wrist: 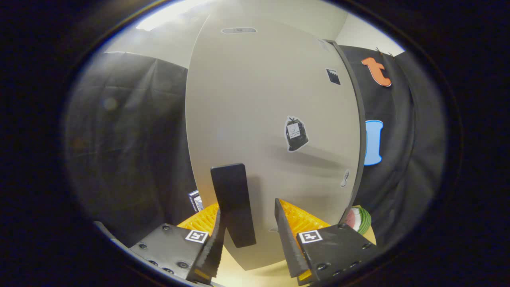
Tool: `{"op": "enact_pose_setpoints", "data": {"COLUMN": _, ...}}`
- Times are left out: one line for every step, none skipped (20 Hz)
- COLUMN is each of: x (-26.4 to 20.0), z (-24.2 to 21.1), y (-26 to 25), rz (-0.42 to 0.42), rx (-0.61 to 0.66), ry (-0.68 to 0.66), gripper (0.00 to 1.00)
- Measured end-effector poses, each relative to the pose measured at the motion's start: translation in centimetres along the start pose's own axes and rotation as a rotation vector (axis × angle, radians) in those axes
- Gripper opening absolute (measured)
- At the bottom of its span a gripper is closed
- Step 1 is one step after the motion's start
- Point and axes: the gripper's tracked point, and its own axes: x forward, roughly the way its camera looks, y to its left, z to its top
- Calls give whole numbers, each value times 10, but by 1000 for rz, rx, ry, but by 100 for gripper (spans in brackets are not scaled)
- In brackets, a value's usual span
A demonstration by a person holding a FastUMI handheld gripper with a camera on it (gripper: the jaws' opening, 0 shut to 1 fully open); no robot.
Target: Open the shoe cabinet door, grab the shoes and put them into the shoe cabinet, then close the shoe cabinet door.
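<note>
The shoe cabinet door point(255, 111) stands directly in front of the tool point(249, 235), very close, and looks shut or almost shut; its dark right edge is seen against the booth wall. A dark, flat, upright handle point(233, 203) is fixed on the lower part of the door. It sits between the two fingers, nearer to the left one. The fingers are apart with a clear gap, and I cannot tell for sure whether the left finger already touches the handle; the right one does not, so the tool holds nothing firmly.

I judge that the door is a stiff, light panel that swings on a hinge, so it needs a steady pull, not force. The handle is smooth and thin, and it may slip if only the tips pinch it. The best place to hold is the middle of the handle, with both fingers pressing its flat sides.

A small bag-shaped sticker point(296, 133) is on the door above.
</note>
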Motion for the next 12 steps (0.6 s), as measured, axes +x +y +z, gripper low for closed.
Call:
{"op": "enact_pose_setpoints", "data": {"x": 6, "z": 0, "y": 4, "rz": -8, "rx": -3, "ry": -2, "gripper": 67}}
{"op": "enact_pose_setpoints", "data": {"x": 12, "z": 1, "y": 6, "rz": -17, "rx": -11, "ry": -5, "gripper": 67}}
{"op": "enact_pose_setpoints", "data": {"x": 19, "z": 2, "y": 8, "rz": -27, "rx": -22, "ry": -9, "gripper": 67}}
{"op": "enact_pose_setpoints", "data": {"x": 24, "z": 3, "y": 11, "rz": -36, "rx": -31, "ry": -14, "gripper": 67}}
{"op": "enact_pose_setpoints", "data": {"x": 28, "z": 2, "y": 15, "rz": -46, "rx": -36, "ry": -18, "gripper": 67}}
{"op": "enact_pose_setpoints", "data": {"x": 33, "z": 2, "y": 18, "rz": -54, "rx": -35, "ry": -19, "gripper": 67}}
{"op": "enact_pose_setpoints", "data": {"x": 39, "z": 1, "y": 21, "rz": -58, "rx": -32, "ry": -18, "gripper": 67}}
{"op": "enact_pose_setpoints", "data": {"x": 46, "z": 2, "y": 23, "rz": -61, "rx": -28, "ry": -20, "gripper": 67}}
{"op": "enact_pose_setpoints", "data": {"x": 52, "z": 2, "y": 23, "rz": -63, "rx": -24, "ry": -21, "gripper": 67}}
{"op": "enact_pose_setpoints", "data": {"x": 58, "z": 3, "y": 24, "rz": -65, "rx": -23, "ry": -24, "gripper": 67}}
{"op": "enact_pose_setpoints", "data": {"x": 62, "z": 2, "y": 26, "rz": -67, "rx": -23, "ry": -26, "gripper": 67}}
{"op": "enact_pose_setpoints", "data": {"x": 67, "z": 4, "y": 28, "rz": -69, "rx": -24, "ry": -29, "gripper": 67}}
